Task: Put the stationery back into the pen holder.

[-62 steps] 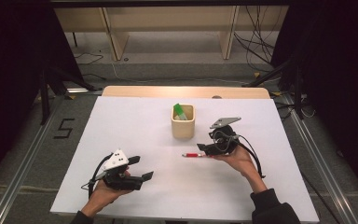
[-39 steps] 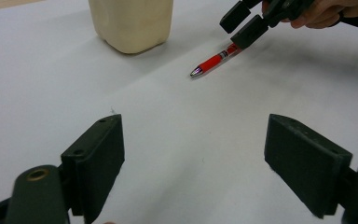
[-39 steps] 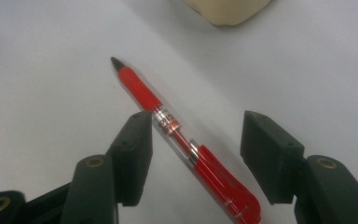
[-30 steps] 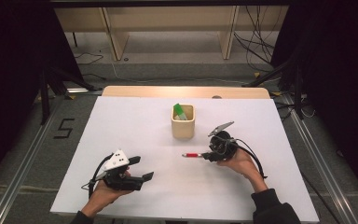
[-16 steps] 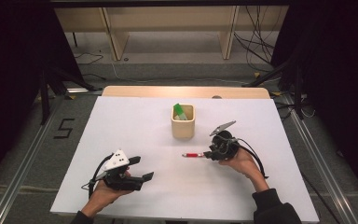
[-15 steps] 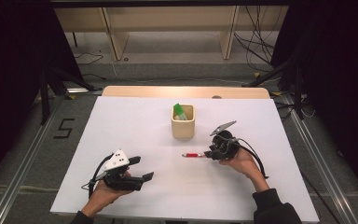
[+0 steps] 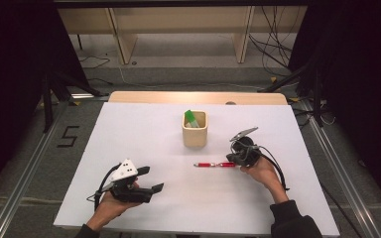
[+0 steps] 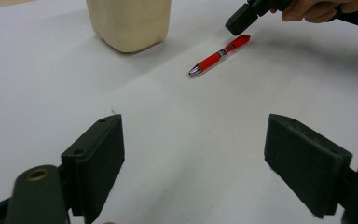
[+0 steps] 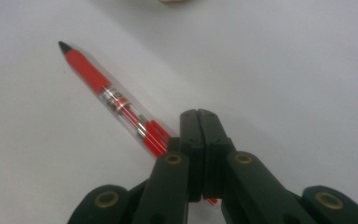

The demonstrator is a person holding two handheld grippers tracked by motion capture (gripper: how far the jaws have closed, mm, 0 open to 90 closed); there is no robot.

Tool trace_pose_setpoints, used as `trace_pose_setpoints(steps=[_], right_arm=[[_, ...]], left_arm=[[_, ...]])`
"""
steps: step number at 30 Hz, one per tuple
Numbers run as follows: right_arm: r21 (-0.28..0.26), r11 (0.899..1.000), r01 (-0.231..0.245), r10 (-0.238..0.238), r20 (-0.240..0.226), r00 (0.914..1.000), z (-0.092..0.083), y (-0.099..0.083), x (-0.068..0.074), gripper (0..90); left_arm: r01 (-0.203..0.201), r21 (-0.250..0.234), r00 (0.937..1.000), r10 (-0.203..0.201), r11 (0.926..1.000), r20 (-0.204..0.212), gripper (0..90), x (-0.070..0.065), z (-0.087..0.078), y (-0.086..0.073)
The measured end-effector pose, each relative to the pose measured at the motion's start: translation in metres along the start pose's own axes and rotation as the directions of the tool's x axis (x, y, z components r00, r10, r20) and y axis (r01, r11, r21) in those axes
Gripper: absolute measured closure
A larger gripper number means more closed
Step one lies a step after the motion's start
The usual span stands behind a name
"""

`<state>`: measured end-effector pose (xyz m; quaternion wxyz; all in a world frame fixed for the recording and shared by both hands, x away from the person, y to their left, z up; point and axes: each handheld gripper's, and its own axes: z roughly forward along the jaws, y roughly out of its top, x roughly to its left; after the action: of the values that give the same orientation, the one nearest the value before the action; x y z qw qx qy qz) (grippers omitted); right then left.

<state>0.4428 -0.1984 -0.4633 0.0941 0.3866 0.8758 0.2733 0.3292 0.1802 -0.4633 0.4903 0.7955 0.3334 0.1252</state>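
**Right gripper clamped on rear end of red pen**

Right gripper (image 7: 234, 162): jaws have just been closing and now sit together in the right gripper view, pads nearly flush, with the rear end of the red pen (image 9: 116, 103) pinched between them at the base. A sliver of red shows below the pads. The pen runs out from the jaw tips up and to the left, dark tip farthest from the gripper.

Landmark is the wooden cup (image 7: 195, 130). The pen (image 7: 213, 164) lies flat on the white table (image 7: 144, 134), near the cup on the person's side, slightly off toward the right gripper. Its tip end points toward the left gripper's side. Green item (image 7: 191, 118) stands inside the cup.

Left gripper (image 7: 149, 179): jaws wide apart, nothing between them, resting well apart from the cup, on the person's side and to the left. In the left gripper view the pen (image 8: 220, 54) lies beside the cup (image 8: 129, 21).
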Motion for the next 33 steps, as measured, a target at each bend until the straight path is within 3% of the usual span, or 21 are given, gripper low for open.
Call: trace_pose_setpoints(steps=[18,33], right_arm=[[0.04,0.999,-0.026,0.025,0.026,0.9994,0.001,-0.007,-0.002,90.0],[0.075,0.997,0.006,-0.008,0.021,0.9997,-0.006,-0.019,0.013,90.0]], left_arm=[[0.001,0.0,1.0,-0.001,1.0,0.0,20.0,0.0,0.0,0.0],[0.0,-0.004,1.0,0.0,1.0,-0.002,19.9,-0.001,-0.001,0.0]])
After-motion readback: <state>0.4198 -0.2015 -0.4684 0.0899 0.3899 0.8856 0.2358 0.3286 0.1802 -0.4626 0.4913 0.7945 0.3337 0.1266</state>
